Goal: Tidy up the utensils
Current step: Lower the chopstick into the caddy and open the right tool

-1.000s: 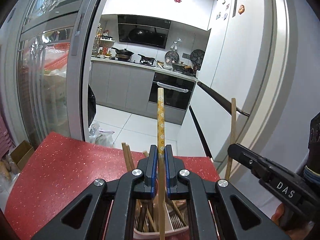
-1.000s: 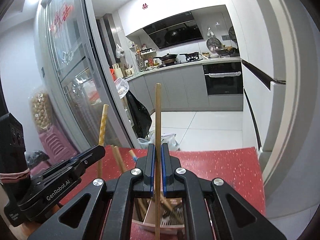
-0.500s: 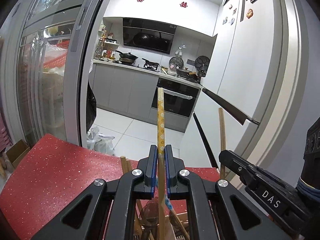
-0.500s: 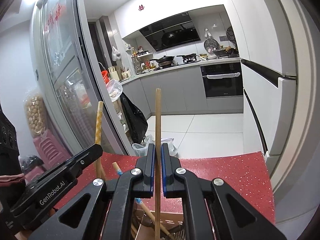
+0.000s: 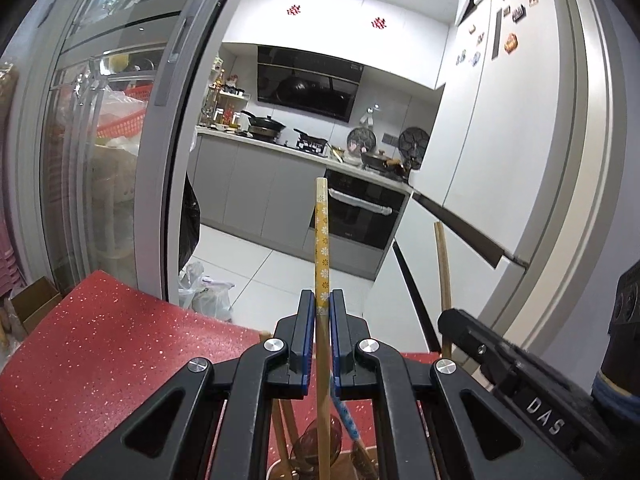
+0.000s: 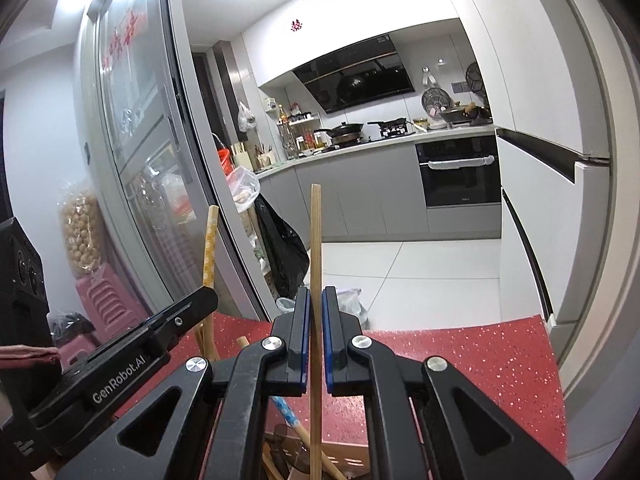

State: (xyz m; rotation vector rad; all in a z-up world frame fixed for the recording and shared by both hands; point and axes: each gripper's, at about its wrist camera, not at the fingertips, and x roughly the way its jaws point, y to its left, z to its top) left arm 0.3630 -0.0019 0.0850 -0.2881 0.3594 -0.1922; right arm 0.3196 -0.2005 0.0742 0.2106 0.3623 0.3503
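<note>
At 6 o'clock on the red desk (image 5: 100,360), a holder (image 6: 340,462) holds spoons and chopsticks — the left tool (image 5: 323,320) clamps a yellow chopstick (image 5: 321,240) upright above it, the right tool (image 6: 316,320) a plain chopstick (image 6: 315,240).

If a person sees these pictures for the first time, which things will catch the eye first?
First, the two upright chopsticks: the left tongs clamp a yellow flowered chopstick, the right tongs a plain wooden chopstick. Under both lies the glittering red table, with a holder of utensils at the lower edge.
</note>
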